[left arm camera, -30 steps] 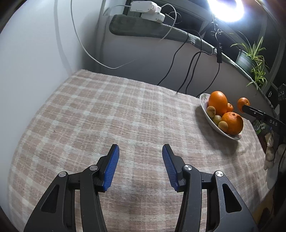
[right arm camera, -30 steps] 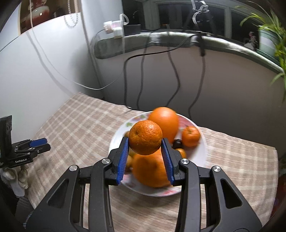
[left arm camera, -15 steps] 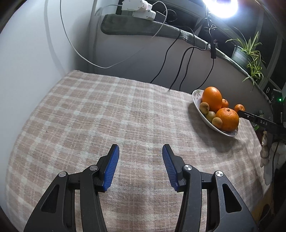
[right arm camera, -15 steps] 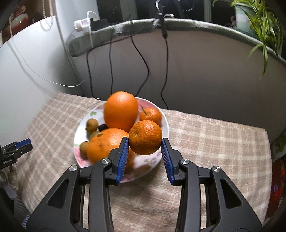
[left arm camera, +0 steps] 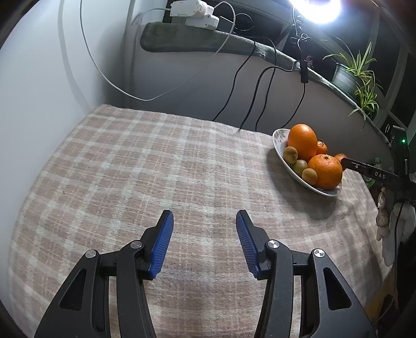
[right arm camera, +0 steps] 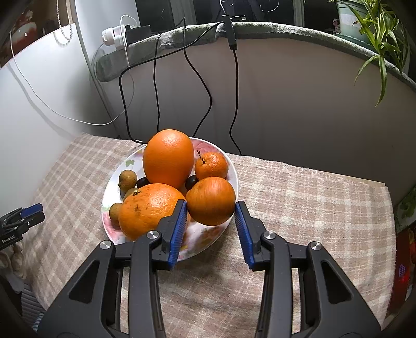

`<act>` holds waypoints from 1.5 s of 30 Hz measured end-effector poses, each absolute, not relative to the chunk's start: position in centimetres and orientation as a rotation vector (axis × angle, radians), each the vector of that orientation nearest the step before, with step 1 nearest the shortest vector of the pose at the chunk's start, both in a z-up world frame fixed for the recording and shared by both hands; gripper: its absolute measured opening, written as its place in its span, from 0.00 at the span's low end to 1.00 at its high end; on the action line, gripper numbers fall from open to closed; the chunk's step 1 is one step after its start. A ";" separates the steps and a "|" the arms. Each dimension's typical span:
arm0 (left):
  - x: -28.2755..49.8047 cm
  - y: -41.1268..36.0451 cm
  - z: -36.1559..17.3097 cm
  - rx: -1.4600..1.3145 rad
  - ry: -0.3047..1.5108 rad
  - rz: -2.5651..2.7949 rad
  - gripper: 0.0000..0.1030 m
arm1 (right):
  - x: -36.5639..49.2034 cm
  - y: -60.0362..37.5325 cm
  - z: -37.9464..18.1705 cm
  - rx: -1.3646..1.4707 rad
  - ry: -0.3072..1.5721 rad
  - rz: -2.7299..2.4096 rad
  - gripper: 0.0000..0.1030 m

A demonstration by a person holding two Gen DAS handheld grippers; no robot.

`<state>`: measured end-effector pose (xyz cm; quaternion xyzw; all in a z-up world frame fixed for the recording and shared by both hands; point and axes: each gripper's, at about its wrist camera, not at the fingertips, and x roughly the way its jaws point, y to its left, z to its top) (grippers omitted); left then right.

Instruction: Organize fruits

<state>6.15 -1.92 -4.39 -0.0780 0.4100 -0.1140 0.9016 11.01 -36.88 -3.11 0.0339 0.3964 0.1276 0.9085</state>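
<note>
A flowered white plate holds two large oranges, a small mandarin, brown kiwis and dark fruits. My right gripper is open over the plate's near right rim. A blurred orange sits just past its fingertips, free of the blue pads, against the fruit pile. In the left wrist view the plate stands at the far right of the checked cloth. My left gripper is open and empty above the cloth's near middle.
Black cables hang down the wall behind the plate. A ledge with a potted plant runs along the back. The table's right edge is close to the plate. A bright lamp glares at top.
My right gripper moved over the plate, lowered and opened, letting go of the orange it held. The left gripper drifted slightly; it stays open.
</note>
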 end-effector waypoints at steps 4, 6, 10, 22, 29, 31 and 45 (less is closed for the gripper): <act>6.0 -2.0 -4.2 -0.160 0.844 -0.237 0.48 | 10.8 -37.1 -2.7 0.083 0.804 0.268 0.38; 5.8 -2.0 -3.9 -0.159 0.840 -0.238 0.48 | 10.6 -37.1 -2.5 0.084 0.799 0.268 0.38; 5.3 -2.3 -3.5 -0.154 0.829 -0.241 0.48 | 10.1 -37.1 -2.0 0.088 0.789 0.271 0.38; 3.4 -3.7 -1.2 -0.114 0.763 -0.259 0.52 | 7.1 -35.9 -0.5 0.093 0.741 0.298 0.58; 2.9 -4.8 -0.1 -0.100 0.723 -0.270 0.59 | 4.5 -35.1 0.7 0.088 0.700 0.295 0.75; 2.7 -5.2 0.3 -0.093 0.706 -0.270 0.62 | 3.9 -34.9 0.9 0.094 0.692 0.293 0.80; 2.0 -7.7 2.3 -0.036 0.618 -0.257 0.75 | -0.1 -33.9 1.2 0.076 0.638 0.248 0.90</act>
